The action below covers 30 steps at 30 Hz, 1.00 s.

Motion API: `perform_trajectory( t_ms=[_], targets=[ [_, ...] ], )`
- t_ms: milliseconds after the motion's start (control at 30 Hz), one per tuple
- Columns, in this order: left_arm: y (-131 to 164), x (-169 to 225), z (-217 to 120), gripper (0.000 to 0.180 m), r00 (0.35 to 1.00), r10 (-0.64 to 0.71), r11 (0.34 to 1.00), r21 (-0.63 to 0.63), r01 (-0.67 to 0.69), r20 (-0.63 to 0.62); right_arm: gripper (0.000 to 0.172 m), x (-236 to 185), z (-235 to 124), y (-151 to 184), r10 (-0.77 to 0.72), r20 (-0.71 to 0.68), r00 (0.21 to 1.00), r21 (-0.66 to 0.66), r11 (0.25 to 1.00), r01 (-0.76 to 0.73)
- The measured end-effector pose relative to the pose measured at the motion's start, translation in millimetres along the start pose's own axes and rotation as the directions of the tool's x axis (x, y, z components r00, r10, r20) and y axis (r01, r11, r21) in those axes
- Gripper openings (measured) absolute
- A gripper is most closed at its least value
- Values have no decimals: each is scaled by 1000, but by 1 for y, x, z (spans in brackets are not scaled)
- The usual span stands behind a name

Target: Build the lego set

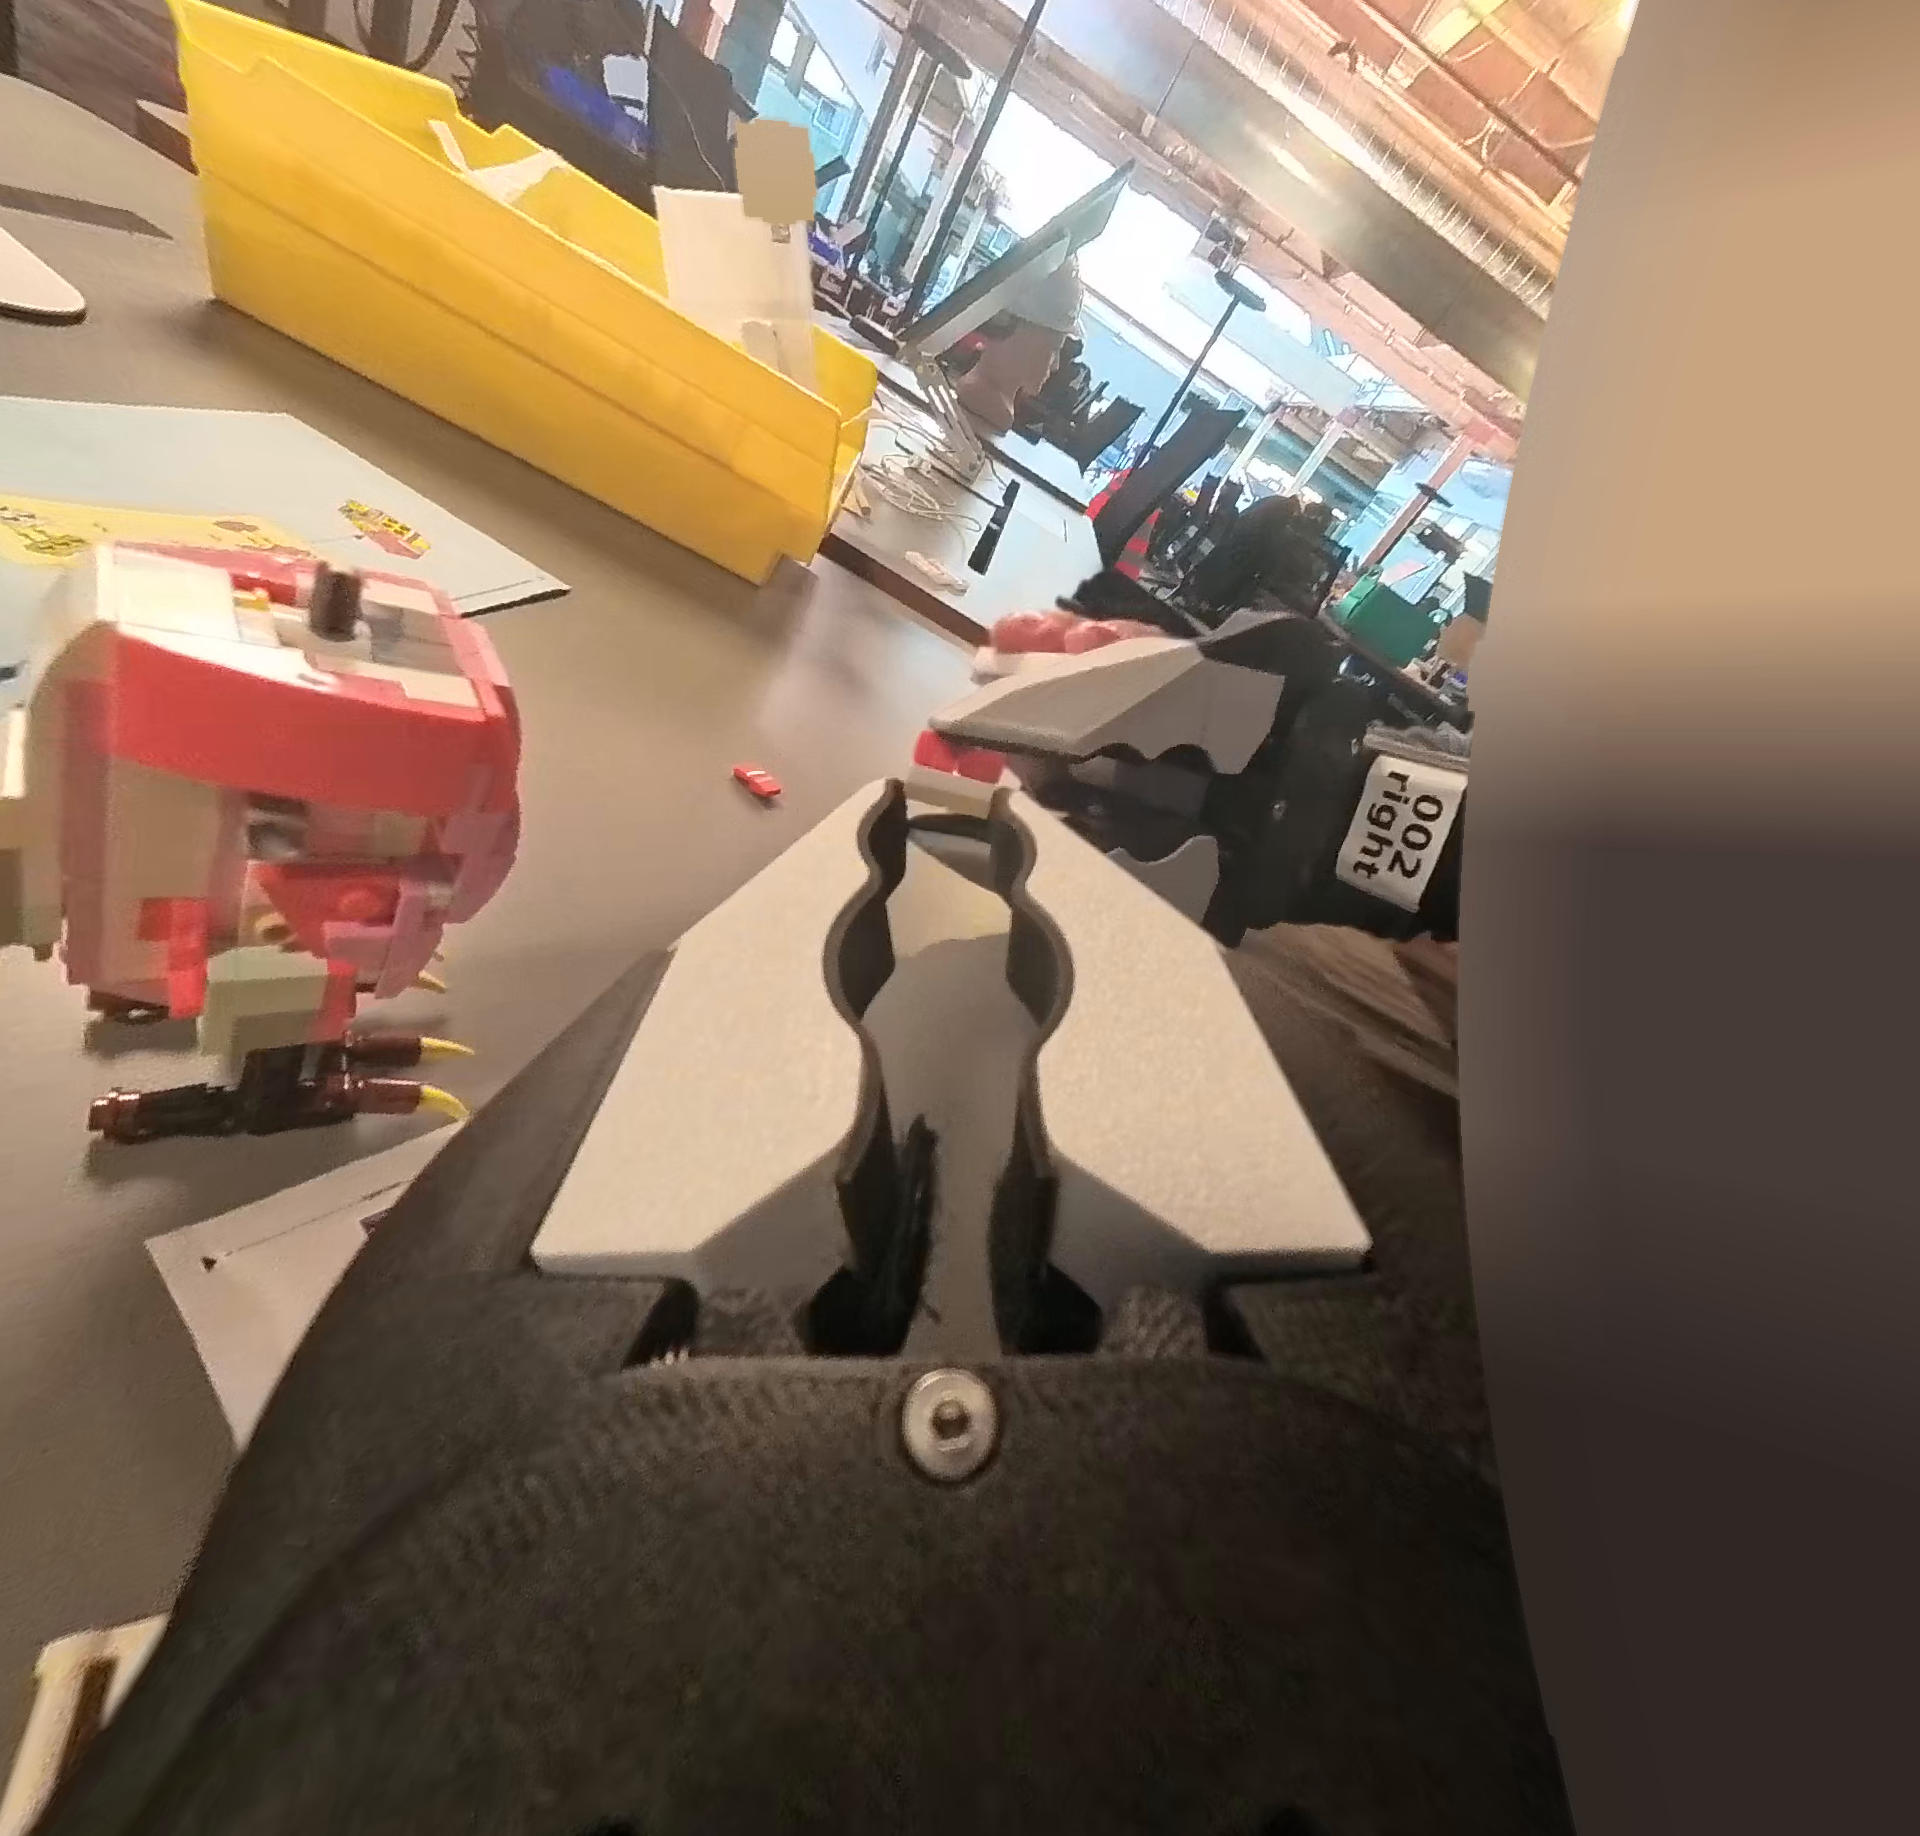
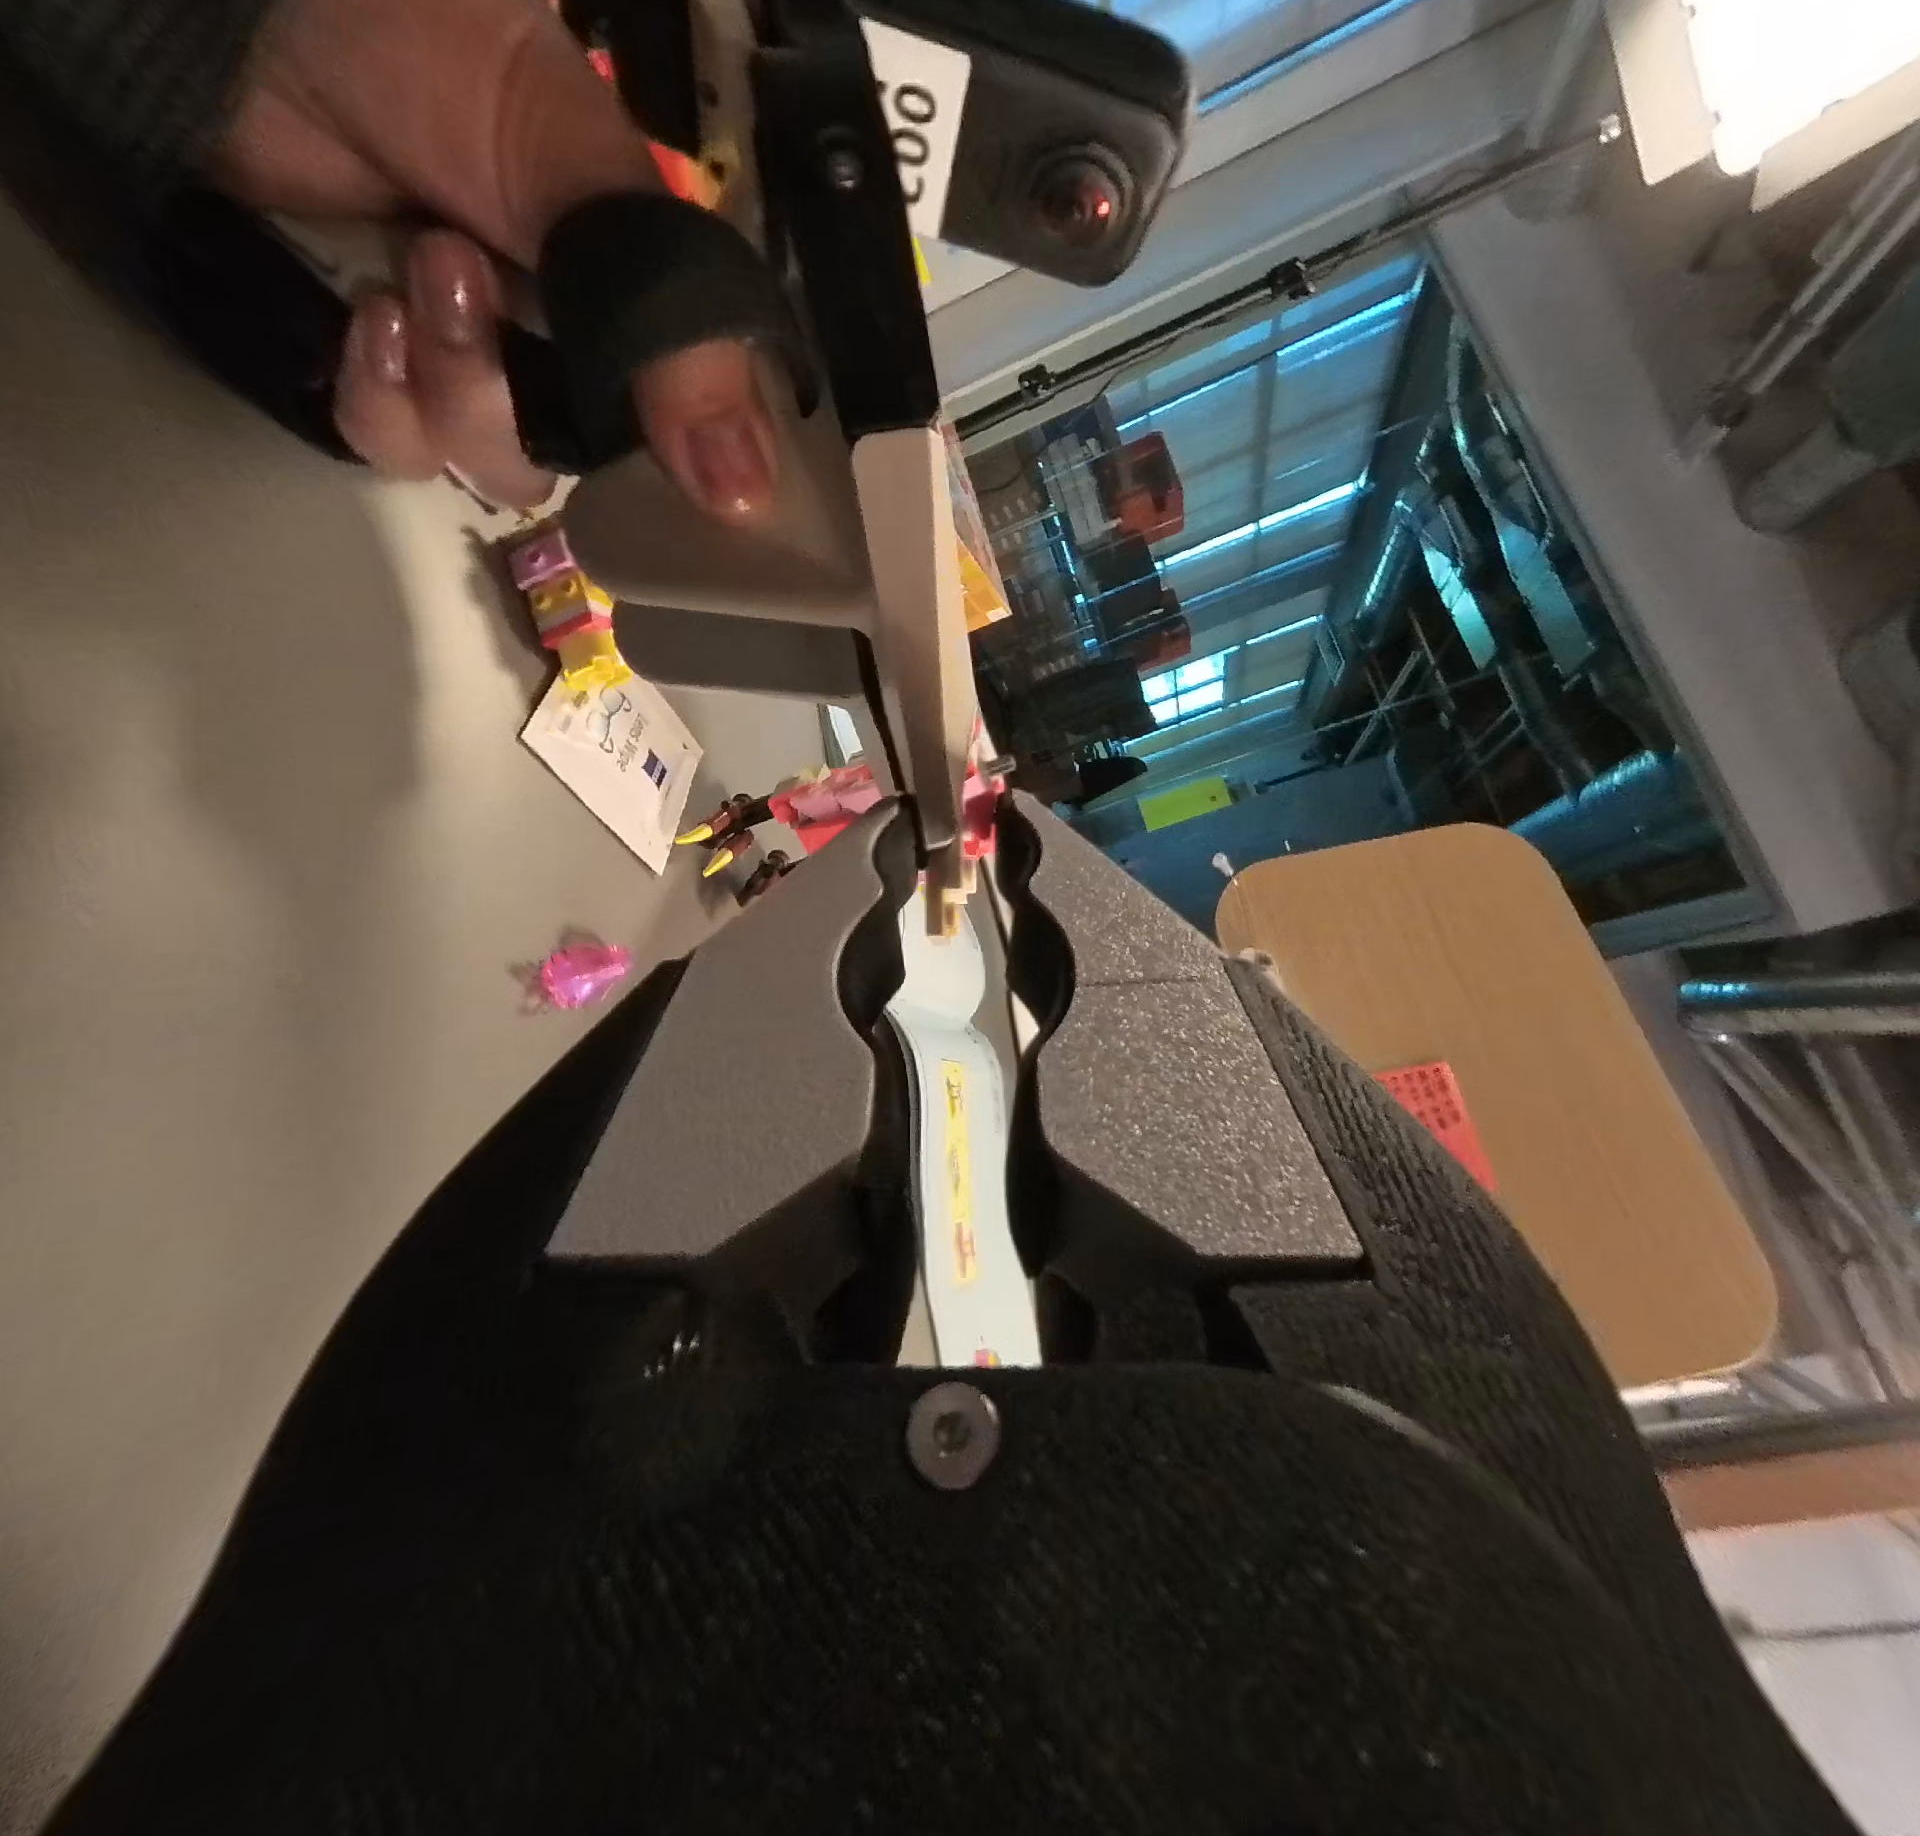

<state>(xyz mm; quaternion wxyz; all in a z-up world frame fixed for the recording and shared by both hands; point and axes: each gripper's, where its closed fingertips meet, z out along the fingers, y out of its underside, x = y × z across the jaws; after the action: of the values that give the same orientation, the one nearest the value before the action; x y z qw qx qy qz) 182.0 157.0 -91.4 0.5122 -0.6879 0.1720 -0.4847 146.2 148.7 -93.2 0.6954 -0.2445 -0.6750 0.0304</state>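
Observation:
My left gripper (image 1: 951,804) is shut on a small brick piece (image 1: 951,773), a tan plate with red bricks on top, held by its sides above the grey table (image 1: 644,706). My right gripper (image 1: 961,747) reaches in from the right and is shut on the same piece from above and below. In the right wrist view my right gripper (image 2: 958,836) has the tan piece (image 2: 940,903) at its tips, with the left gripper's finger (image 2: 920,643) edge-on in front. A red, pink and white bird-like brick model (image 1: 270,799) stands to the left.
A yellow bin (image 1: 499,290) stands at the back of the table, with an instruction sheet (image 1: 260,477) in front of it. A loose red brick (image 1: 756,780), a pink clear piece (image 2: 577,971), a white sachet (image 2: 613,758) and a small pink-yellow brick stack (image 2: 566,602) lie about.

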Motion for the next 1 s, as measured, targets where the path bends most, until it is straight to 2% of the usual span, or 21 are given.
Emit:
perform_trajectory(
  t_ms=[400,600,867,1000],
  targets=[
    [-8,7,-3,15,997,-34,998,58,38,-63,10,10,-1,-6,86,-39,995,22,996,-85],
    [-9,16,-3,16,993,-23,998,48,29,-119,10,10,-4,-11,196,47,980,79,977,-199],
    [-6,23,-2,23,985,-46,999,19,50,-168,10,11,-11,-16,205,87,975,123,969,-215],
    [-5,30,-2,17,971,-87,996,3,90,-224,10,11,-14,-17,215,103,971,147,962,-229]
  ],
)
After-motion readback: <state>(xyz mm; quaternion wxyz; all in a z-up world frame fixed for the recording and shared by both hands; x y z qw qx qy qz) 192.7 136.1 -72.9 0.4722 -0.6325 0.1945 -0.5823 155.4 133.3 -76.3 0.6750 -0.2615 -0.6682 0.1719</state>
